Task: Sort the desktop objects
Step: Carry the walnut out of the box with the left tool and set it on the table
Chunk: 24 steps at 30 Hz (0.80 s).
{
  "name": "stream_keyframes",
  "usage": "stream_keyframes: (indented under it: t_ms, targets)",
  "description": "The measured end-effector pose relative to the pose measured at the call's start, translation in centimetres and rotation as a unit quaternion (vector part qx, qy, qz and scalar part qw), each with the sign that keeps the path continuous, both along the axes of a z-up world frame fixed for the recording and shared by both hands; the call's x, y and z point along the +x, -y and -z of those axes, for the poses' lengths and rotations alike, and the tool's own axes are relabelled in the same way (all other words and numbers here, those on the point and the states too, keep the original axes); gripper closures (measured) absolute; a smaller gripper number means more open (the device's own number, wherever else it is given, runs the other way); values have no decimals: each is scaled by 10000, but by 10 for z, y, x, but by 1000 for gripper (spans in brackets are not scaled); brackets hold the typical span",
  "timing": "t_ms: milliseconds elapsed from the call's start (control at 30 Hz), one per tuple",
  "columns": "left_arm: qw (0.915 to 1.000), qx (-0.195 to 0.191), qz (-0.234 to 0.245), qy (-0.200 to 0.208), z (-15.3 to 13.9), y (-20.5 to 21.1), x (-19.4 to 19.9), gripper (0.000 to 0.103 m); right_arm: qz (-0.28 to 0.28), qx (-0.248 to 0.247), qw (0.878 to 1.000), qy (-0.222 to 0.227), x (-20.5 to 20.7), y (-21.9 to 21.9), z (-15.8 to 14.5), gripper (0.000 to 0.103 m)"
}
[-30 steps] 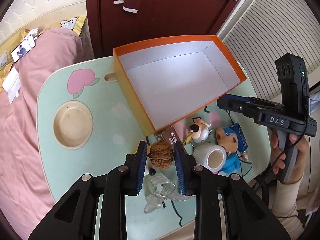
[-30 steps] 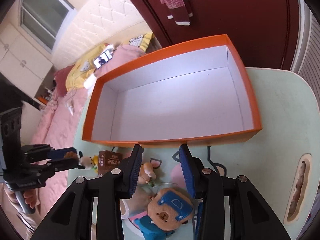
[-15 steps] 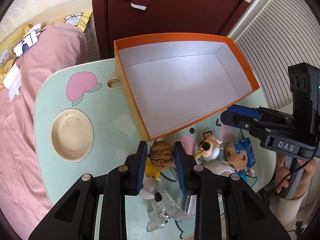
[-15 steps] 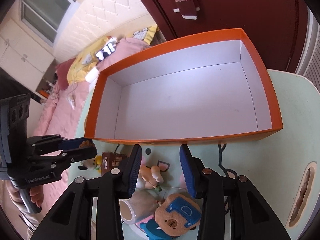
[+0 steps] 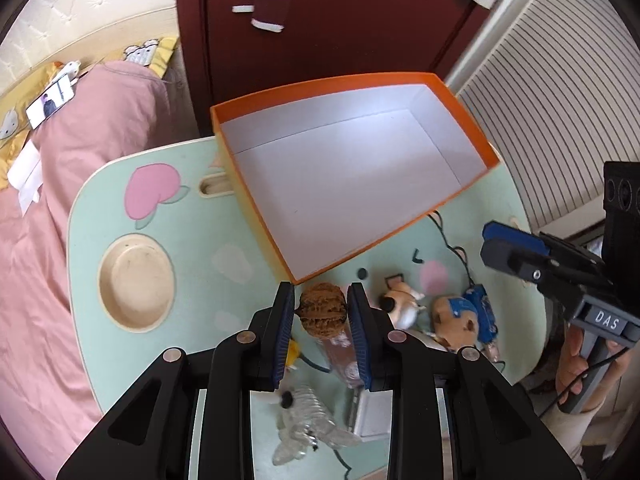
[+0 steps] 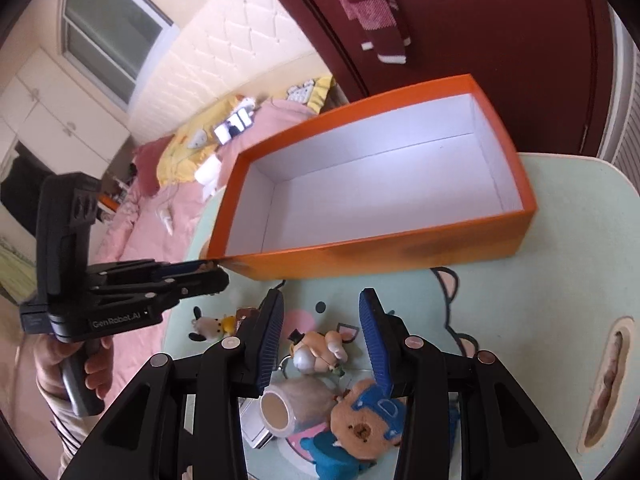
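Pale green table (image 5: 192,264) beside a pink bed (image 5: 80,128), printed with cartoon shapes. Open orange box (image 5: 472,120) with white inside, standing at the far middle of the table, nothing in it. Left gripper (image 5: 322,314) held above the table just near the box's near-left corner, pinching a brown walnut (image 5: 323,314) between its blue pads, clear of the table. Right gripper (image 6: 320,340) hanging over the heap of small things near the box's front wall, its jaws spread with nothing pressed between them. Below it, a bear toy with a blue cap (image 6: 366,426), a roll of tape (image 6: 280,410) just left of the bear, and a small pig figure (image 6: 320,350) a little farther. Black-and-white dog figure (image 6: 210,328) lying to the left, near the table's edge.
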State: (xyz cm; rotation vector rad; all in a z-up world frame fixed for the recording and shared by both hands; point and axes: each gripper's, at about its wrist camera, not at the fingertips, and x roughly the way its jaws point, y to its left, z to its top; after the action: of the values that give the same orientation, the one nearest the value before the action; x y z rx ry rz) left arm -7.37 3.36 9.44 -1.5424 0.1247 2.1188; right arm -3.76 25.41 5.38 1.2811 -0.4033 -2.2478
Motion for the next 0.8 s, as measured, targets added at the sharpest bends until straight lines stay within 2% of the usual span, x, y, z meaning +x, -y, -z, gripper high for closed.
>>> stream_keyframes:
  t_ms: [167,300,400,533,667,800]
  targets:
    - [9993,-24,364,-67,-4,-28,18,74,235,-107,9992,-312,23,-34,-13,64]
    - [9995,183,263,8,-6,-21,20,74,428,-103,9986,-290,21,-50,-5,64]
    - [9984,370,431,12,-17,-22,35,74,509,-207,9983,-195,19,-58,3,64]
    - [9966,53,817,-102,-21,-58,47,74,624,-446,9969,-183,18,-68,4,64]
    - [9955,-94,947,48,0,-95,40,74,673,-475,9962,-300,22,-72,-3,64]
    - [9944,-446,960,46,27,-119,39,74,651,-450,9962,-364,26,-73,-5,64]
